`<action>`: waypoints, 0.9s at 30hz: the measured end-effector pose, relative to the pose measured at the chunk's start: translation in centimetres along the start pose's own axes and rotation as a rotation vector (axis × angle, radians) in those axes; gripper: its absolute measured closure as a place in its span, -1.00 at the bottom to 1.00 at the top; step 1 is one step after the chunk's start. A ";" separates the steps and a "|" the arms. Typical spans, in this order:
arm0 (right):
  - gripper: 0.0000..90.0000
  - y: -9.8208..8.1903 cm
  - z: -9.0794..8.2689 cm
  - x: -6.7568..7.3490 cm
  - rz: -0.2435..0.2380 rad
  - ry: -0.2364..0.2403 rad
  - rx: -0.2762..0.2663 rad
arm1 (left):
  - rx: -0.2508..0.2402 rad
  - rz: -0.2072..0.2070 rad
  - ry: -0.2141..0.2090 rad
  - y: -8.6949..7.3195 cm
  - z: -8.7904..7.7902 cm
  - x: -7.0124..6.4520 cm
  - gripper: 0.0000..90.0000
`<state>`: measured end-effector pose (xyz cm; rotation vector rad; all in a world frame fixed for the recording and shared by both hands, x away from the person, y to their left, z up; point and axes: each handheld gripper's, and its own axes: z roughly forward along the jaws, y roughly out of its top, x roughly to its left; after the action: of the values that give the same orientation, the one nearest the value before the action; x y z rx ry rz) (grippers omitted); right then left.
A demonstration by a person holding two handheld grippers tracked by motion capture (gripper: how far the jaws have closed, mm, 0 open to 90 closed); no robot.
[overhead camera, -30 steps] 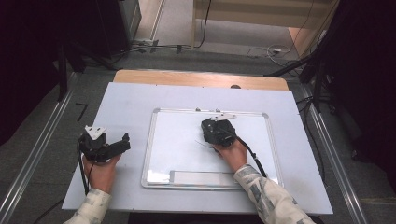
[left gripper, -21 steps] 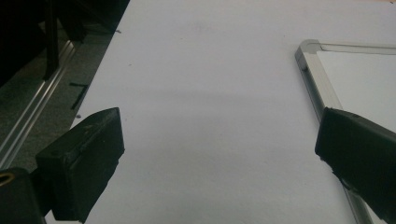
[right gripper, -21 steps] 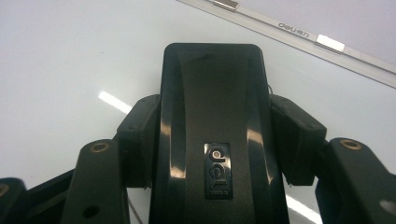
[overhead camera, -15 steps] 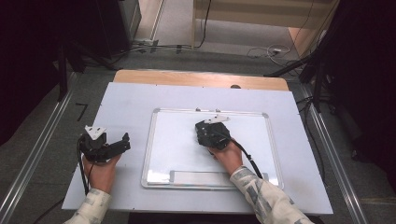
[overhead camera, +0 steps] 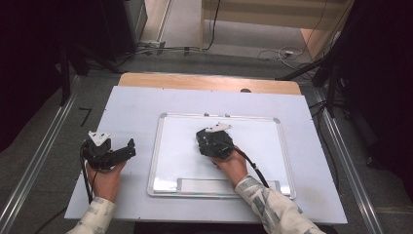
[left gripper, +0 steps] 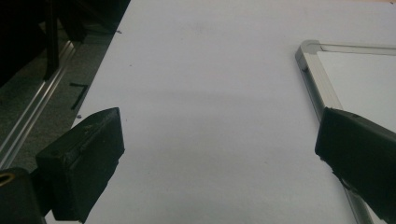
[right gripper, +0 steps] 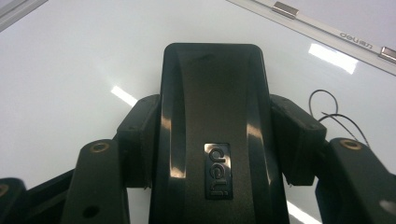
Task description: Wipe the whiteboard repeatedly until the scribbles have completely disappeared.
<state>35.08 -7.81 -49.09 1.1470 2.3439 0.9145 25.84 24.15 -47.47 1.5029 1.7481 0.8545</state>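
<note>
While the right gripper (overhead camera: 213,142) sits over the middle of the whiteboard (overhead camera: 263,146), its jaws are clamped on a black Deli whiteboard eraser (right gripper: 212,135); one pad presses each long side, eraser nose pointing out ahead of the jaws. Faint black pen strokes (right gripper: 334,114) lie just off the jaws' right side. Wiping looks to be the step in hand. To do it well: keep the eraser's underside flat on the board, pressure even, sweep across those strokes, stay inside the aluminium frame (right gripper: 327,30).

Left gripper (overhead camera: 108,153) rests on the table (left gripper: 201,93), jaws wide, nothing between them; board's corner (left gripper: 310,51) just beyond its right jaw.

Hard to tell: whether the eraser's felt actually touches the board, since its underside is hidden. Glare patches may mask other marks
</note>
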 end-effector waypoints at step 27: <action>-0.16 0.2 0.2 -3.0 0.053 -0.018 0.005 | -0.005 -0.013 0.003 -0.2 -0.4 0.6 -0.96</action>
<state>37.06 -10.05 -48.99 1.2195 2.3131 0.9130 25.31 24.73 -47.40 1.4865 1.7538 0.8545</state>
